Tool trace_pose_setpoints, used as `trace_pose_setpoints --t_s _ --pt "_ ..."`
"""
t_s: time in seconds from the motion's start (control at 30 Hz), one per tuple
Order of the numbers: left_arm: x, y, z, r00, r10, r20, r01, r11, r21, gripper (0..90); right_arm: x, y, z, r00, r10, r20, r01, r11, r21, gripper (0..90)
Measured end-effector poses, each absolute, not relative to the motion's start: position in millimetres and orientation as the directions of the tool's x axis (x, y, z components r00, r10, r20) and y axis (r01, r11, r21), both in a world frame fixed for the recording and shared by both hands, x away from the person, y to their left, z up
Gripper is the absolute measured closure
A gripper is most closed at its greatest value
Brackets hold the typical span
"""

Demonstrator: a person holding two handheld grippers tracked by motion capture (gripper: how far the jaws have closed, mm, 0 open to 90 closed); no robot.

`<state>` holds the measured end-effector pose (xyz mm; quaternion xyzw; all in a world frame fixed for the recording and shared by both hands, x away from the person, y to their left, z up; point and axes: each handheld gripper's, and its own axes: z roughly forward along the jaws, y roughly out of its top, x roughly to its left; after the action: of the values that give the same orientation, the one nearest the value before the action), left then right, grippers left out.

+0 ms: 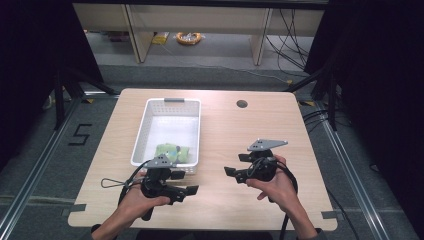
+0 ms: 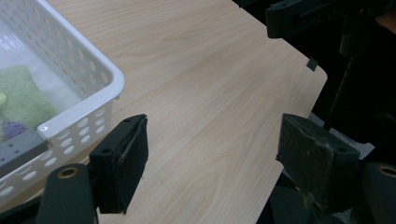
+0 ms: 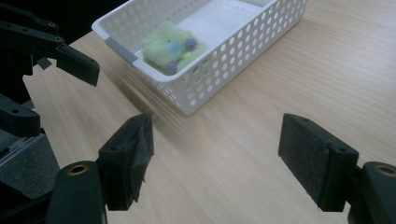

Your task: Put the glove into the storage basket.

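Overhead light, table (image 1: 225, 140) evenly bright, surroundings nearly black. Mild glare washes out the basket (image 1: 150, 125) floor in the high view. Soft short shadows under the basket. High view soft, low detail. Gripper views sharper; near jaws slightly out of focus, dark corners.

Both grippers black: left gripper (image 1: 192, 190), right gripper (image 1: 231, 171), each topped by a grey three-cornered plate with small holes. Jaws carry worn black pads (image 3: 314, 156), brass-coloured screw eyes at the base. Black cables trail off both, forearms bare
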<state>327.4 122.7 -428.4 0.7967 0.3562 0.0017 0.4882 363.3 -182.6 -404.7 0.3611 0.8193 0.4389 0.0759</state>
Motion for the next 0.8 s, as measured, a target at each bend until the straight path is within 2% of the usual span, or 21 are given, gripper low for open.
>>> trace_pose_setpoints --t_s 0.47,0.53,0.63,0.67,0.8 --pt "322 125 -448 0.729 0.576 -0.369 0.585 -0.245 0.773 23.1 345 -190 -429 -0.702 0.671 0.238 0.579 0.343 0.74 26.2" --pt "320 126 -452 0.724 0.579 -0.375 0.594 -0.245 0.766 22.8 345 -193 -432 -0.718 0.663 0.212 0.557 0.365 0.746 25.8" --pt "316 127 -461 0.723 0.581 -0.373 0.594 -0.248 0.765 22.5 339 -193 -436 -0.706 0.667 0.238 0.579 0.351 0.736 25.2" --pt "315 129 -462 0.727 0.584 -0.361 0.59 -0.261 0.764 22.3 340 -195 -439 -0.732 0.648 0.212 0.54 0.361 0.76 24.8" --pt "310 132 -472 0.719 0.596 -0.357 0.591 -0.255 0.765 21.4 334 -198 -443 -0.723 0.657 0.212 0.547 0.358 0.757 23.5"
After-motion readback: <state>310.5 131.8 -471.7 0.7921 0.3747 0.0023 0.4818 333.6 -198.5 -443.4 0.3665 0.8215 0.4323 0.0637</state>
